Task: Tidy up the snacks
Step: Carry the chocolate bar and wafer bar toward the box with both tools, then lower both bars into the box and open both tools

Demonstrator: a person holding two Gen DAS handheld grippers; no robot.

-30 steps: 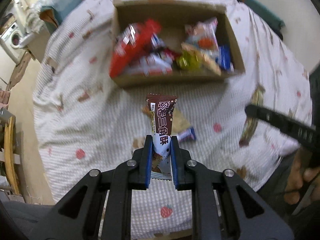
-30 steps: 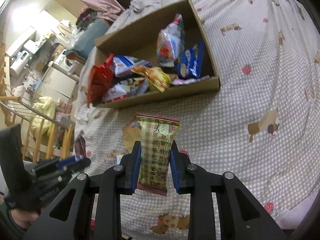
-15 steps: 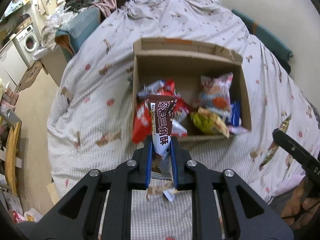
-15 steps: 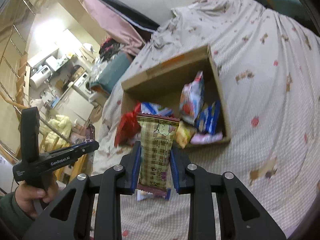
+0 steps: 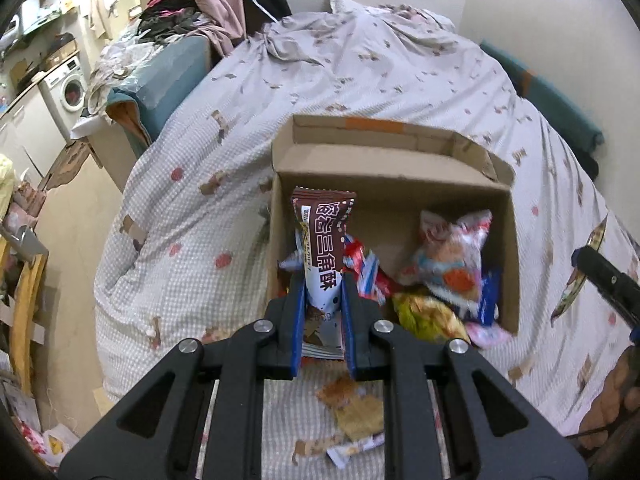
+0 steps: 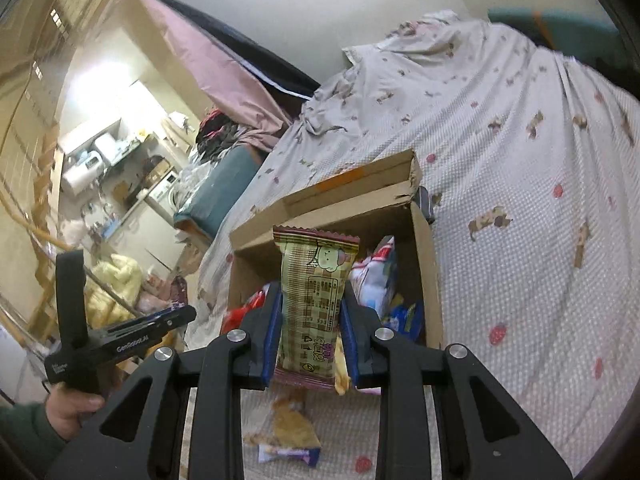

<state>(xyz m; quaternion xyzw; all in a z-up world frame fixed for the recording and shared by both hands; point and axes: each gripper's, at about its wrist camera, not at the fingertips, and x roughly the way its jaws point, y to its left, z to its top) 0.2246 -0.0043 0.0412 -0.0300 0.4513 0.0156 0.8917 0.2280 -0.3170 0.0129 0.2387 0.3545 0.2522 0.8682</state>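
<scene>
Left tool (image 5: 322, 320) clamps a brown snack bar (image 5: 322, 240); right tool (image 6: 308, 332) clamps a checked wafer pack (image 6: 314, 300).

Checked bedspread (image 5: 248, 184) carrying open cardboard box (image 5: 394, 178) of snacks, with loose wrappers (image 5: 356, 412) lying just before it.

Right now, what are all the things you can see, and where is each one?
Cardboard box: one, brown, open, on the bed.
Snack packets in the box: several, red, yellow, blue, white, piled inside.
Brown snack bar: one, brown and white, held upright.
Tan snack bar: one, tan checked with a cartoon animal, held upright.
Loose wrappers: a few, tan and white, on the bed before the box.
Bedspread: one, pale checked, printed.
Washing machine: one, white, far left.
Left tool: black, blue pads, shut.
Right tool: black, blue pads, shut.
</scene>
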